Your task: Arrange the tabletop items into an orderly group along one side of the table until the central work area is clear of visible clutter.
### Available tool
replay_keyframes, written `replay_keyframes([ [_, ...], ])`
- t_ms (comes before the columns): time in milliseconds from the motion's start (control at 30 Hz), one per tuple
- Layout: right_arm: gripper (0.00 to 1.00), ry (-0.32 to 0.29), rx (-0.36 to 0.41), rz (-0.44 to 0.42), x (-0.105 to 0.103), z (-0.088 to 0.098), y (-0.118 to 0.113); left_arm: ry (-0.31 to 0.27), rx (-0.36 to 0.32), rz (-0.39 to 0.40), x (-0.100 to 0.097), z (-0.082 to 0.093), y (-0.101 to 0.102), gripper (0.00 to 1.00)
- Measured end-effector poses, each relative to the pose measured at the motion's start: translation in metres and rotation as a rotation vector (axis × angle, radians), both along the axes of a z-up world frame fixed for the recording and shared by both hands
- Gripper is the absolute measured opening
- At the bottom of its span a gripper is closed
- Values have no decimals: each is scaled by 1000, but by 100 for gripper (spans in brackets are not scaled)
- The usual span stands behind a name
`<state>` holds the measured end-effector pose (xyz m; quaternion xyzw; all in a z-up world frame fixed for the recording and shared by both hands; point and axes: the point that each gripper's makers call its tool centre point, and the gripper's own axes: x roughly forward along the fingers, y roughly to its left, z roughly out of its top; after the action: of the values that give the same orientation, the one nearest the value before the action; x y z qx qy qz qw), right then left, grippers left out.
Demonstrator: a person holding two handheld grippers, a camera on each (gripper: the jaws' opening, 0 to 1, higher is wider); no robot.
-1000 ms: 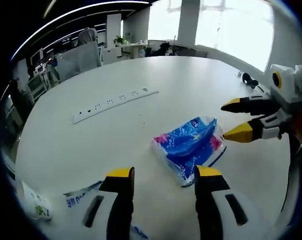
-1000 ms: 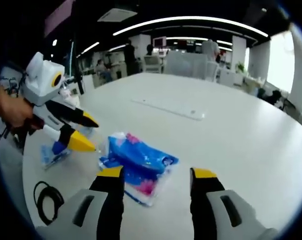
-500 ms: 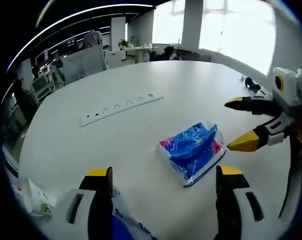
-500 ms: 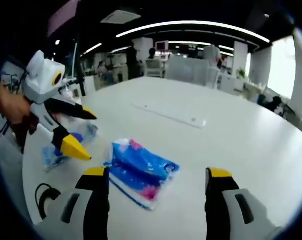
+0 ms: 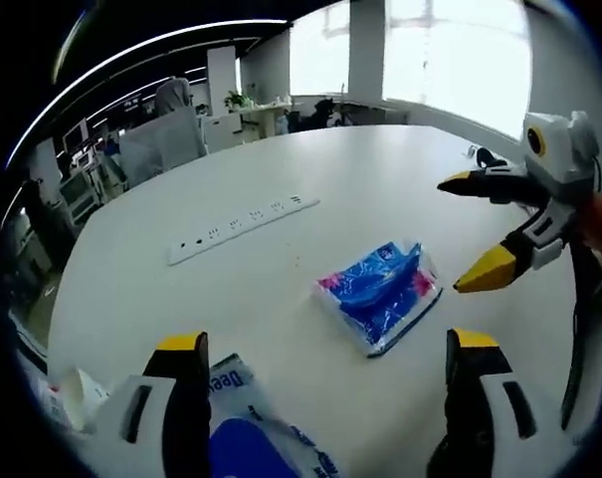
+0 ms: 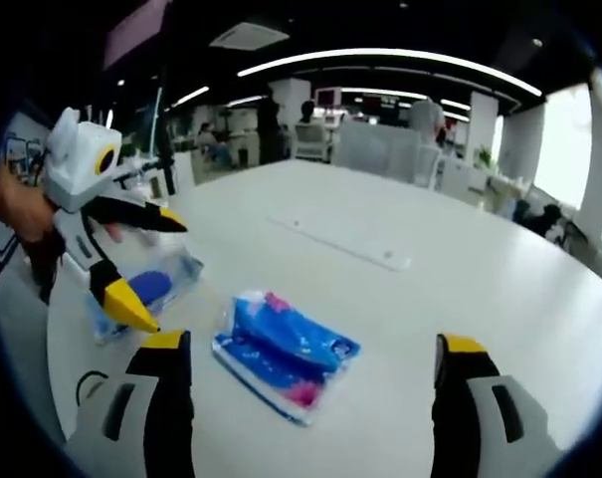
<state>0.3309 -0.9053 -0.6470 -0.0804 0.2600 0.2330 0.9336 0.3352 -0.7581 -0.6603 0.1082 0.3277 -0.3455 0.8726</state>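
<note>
A blue and pink tissue pack lies flat on the white table. My left gripper stands open just short of it, nothing between its jaws. A blue and white packet lies under the left jaws. My right gripper comes in from the right, open, its yellow tips beside the tissue pack's far end. In the right gripper view the tissue pack lies between the wide open jaws of the right gripper. The left gripper hangs open over the blue and white packet.
A long white power strip lies across the table beyond the pack, also seen as the power strip. A small white packet sits near the table edge. A black cable lies beside the right gripper. Office desks and chairs stand beyond the table.
Both grippers have opened their jaws wider. Both views have drawn back a little from the tissue pack, which lies where it was.
</note>
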Motion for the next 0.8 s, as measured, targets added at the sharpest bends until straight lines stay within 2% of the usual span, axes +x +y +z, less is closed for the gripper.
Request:
replay_keyframes([
  [33, 100, -4, -1, 5, -1, 2, 2, 9, 6, -4, -2, -1, 2, 99],
  [133, 100, -4, -26, 23, -3, 3, 5, -21, 47, -24, -6, 2, 7, 99],
  [267, 100, -6, -43, 36, -8, 6, 7, -16, 27, -13, -9, 10, 10, 99],
  [467, 100, -8, -59, 37, -16, 10, 8, -60, 18, -23, -13, 26, 10, 97],
  [800, 100, -29, -84, 38, -28, 28, 10, -84, 3, -25, -22, 43, 13, 97],
])
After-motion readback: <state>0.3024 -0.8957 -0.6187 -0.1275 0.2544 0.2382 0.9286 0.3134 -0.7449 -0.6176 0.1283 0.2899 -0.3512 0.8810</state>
